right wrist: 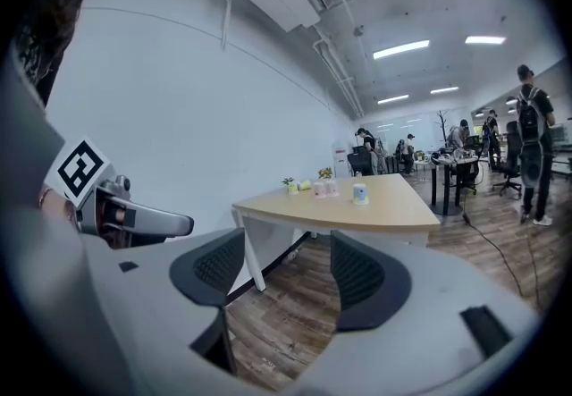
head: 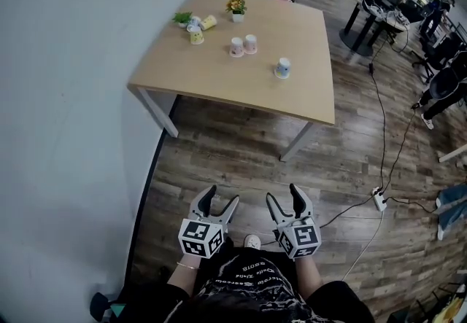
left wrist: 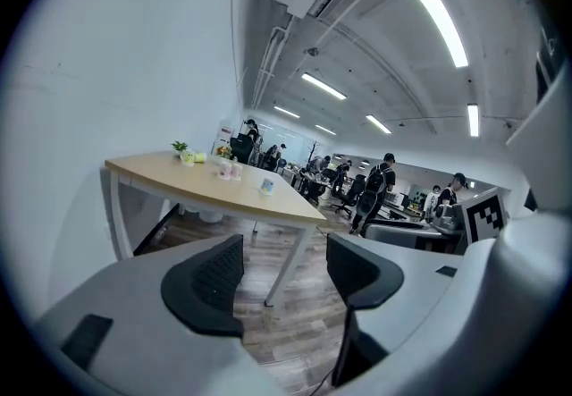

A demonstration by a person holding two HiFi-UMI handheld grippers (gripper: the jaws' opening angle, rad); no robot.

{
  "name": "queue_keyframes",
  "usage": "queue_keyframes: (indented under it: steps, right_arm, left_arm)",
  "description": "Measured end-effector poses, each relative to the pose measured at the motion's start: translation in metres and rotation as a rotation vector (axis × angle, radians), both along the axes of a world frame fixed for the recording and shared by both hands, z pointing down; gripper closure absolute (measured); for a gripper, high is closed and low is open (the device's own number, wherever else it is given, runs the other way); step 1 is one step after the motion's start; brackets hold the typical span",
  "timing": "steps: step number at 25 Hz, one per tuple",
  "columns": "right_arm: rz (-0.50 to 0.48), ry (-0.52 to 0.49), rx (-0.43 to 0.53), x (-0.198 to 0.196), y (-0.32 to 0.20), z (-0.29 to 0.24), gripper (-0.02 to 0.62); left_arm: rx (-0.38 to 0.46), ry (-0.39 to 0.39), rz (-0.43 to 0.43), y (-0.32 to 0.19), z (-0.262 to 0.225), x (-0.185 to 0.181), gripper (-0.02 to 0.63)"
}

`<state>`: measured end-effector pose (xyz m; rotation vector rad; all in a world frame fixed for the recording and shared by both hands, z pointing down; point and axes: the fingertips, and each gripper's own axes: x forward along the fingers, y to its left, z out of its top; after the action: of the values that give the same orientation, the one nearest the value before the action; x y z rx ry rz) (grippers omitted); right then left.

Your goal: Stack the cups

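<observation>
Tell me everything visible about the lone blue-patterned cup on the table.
The blue-patterned cup looks like a small white paper cup with a pale blue print. It stands alone on the light wooden table, apart from the pair of pink cups and nearer the front edge. Only the table touches it. Its mouth is too small to make out.
</observation>
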<state>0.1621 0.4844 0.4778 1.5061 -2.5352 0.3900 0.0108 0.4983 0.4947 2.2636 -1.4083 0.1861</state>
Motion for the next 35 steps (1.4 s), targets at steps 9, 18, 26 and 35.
queue_keyframes:
  steps: [9, 18, 26, 35]
  right_arm:
    - [0.094, 0.030, 0.026, -0.035, -0.024, -0.005, 0.282]
    - [0.158, 0.022, 0.027, -0.054, -0.028, -0.004, 0.282]
    - [0.145, 0.025, 0.025, -0.050, -0.058, 0.002, 0.282]
    - [0.099, -0.004, 0.001, -0.039, -0.151, 0.015, 0.282]
  left_arm:
    - [0.073, 0.060, 0.109, -0.032, -0.018, -0.034, 0.308]
    - [0.086, 0.064, 0.182, -0.052, -0.014, -0.057, 0.308]
    - [0.095, 0.034, 0.124, -0.080, -0.003, -0.059, 0.308]
    - [0.058, 0.005, 0.051, -0.153, 0.010, -0.060, 0.308]
